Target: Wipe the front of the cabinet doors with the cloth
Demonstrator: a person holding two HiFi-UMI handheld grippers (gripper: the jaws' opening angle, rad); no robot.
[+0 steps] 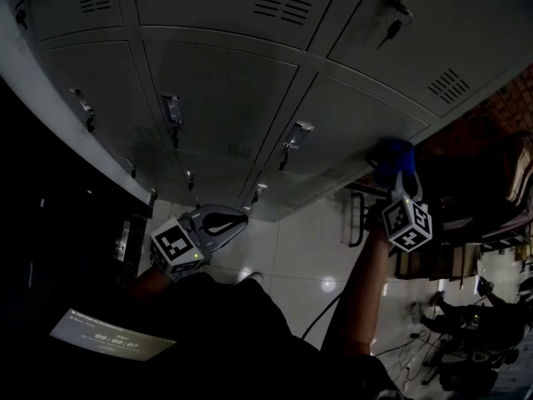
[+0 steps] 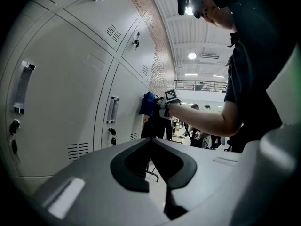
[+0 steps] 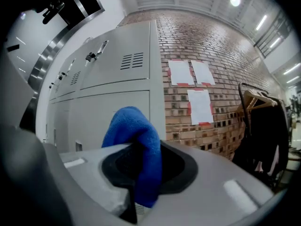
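Pressing cloth [image 1: 391,157] to door [image 1: 346,119] (arm [image 1: 366,282] outstretched)

Cloth [image 1: 393,158] in R gripper [image 1: 398,175], against cabinet door [image 1: 350,123] nr right edge of locker bank. L gripper [image 1: 231,222] lower left, apart from doors. Right of lockers: brick wall [image 3: 211,41] w/ paper sheets [image 3: 190,72]; clothes rack [image 3: 263,126] further right.

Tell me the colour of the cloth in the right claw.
The cloth is blue, clearest in the right gripper view.

Locker area in a large industrial hall.
I log: grey steel lockers [image 1: 225,98], brick wall [image 3: 216,41], posted papers [image 3: 200,105], high ribbed ceiling [image 2: 197,36].
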